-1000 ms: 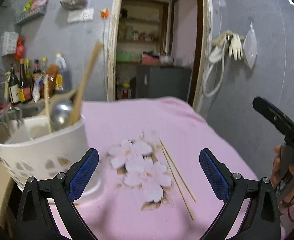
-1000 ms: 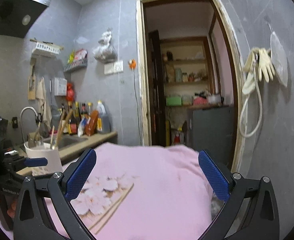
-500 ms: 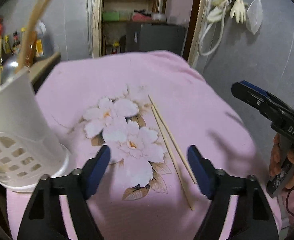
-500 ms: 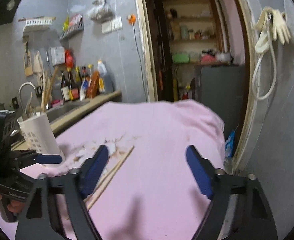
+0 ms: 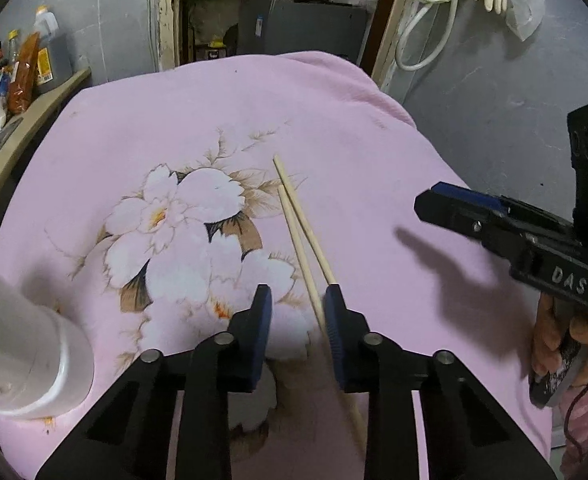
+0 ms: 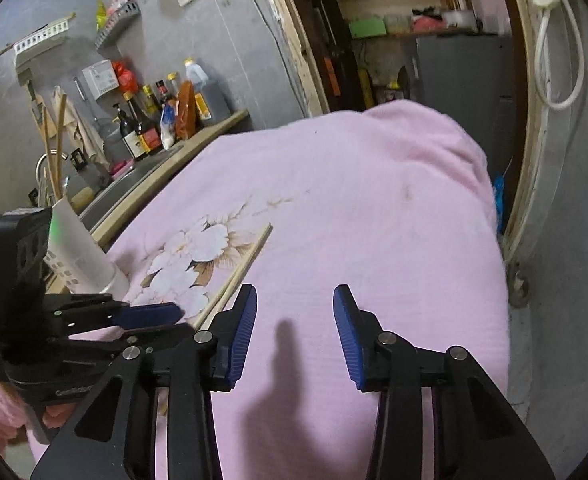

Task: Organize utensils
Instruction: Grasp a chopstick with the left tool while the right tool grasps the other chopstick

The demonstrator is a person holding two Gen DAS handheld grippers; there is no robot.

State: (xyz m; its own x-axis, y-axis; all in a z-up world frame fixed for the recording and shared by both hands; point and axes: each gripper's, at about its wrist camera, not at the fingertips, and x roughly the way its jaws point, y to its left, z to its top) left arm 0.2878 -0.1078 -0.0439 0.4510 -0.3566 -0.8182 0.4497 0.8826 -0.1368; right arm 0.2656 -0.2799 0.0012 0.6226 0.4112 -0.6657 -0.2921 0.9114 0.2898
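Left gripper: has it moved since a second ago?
Yes. The left gripper has come down toward the chopsticks on the pink cloth, its jaws closing; one chopstick lies between them, ungripped.

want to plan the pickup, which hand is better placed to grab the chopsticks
Left. The left tongs are over the chopsticks, one stick between the closing jaws. The right tongs sit over bare pink cloth beside them.

We see our right gripper (image 6: 294, 334) w/ blue ribbed pads over the pink flowered cloth (image 6: 374, 208); jaws have just been closing, nothing btwn them. Two pale wooden chopsticks (image 6: 242, 270) lie to its left, near ends hidden behind the left gripper (image 6: 174, 314). White slotted plastic utensil holder (image 6: 82, 252) stands beyond.
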